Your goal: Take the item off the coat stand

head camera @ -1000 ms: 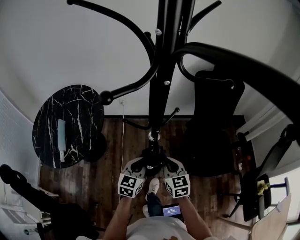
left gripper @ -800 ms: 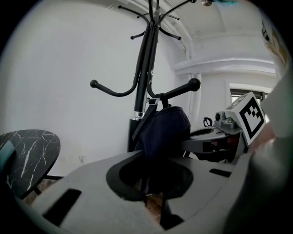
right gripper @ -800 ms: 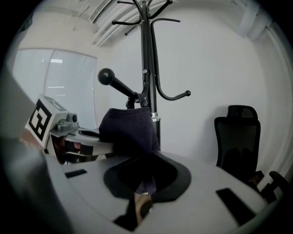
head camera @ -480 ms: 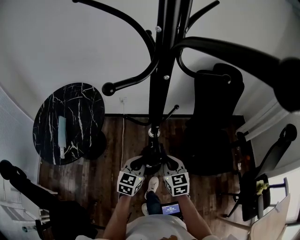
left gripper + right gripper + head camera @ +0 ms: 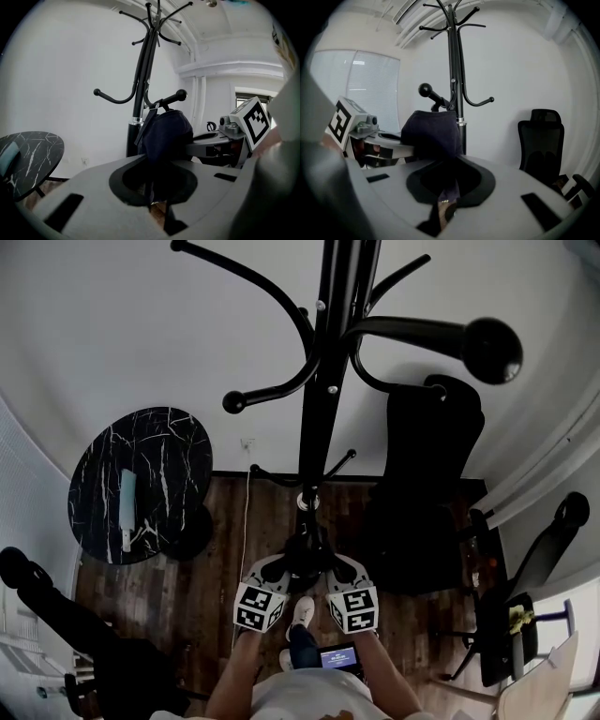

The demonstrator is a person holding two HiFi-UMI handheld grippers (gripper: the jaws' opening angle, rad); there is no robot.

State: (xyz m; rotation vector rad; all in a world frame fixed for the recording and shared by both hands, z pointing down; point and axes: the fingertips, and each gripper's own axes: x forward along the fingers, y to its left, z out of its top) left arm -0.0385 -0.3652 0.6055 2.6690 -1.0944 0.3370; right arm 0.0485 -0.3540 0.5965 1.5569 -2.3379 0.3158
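Note:
A dark blue cloth item hangs by its strap from a low, ball-tipped hook of the black coat stand. Both grippers meet on it from either side. My left gripper has just been closing and is shut with the cloth pinched between its jaws. My right gripper is shut on the same item, a fold of cloth trailing down through the gap. In the head view the left gripper and right gripper flank the dark bundle beside the pole.
A round black marble table with a pale blue object stands at the left. A black office chair is to the right of the stand, a second chair further right. The white wall is close behind the stand.
The head view has shifted, so the big upper hook at the right now shows its ball end. Both grippers stay together at the item, barely moved.

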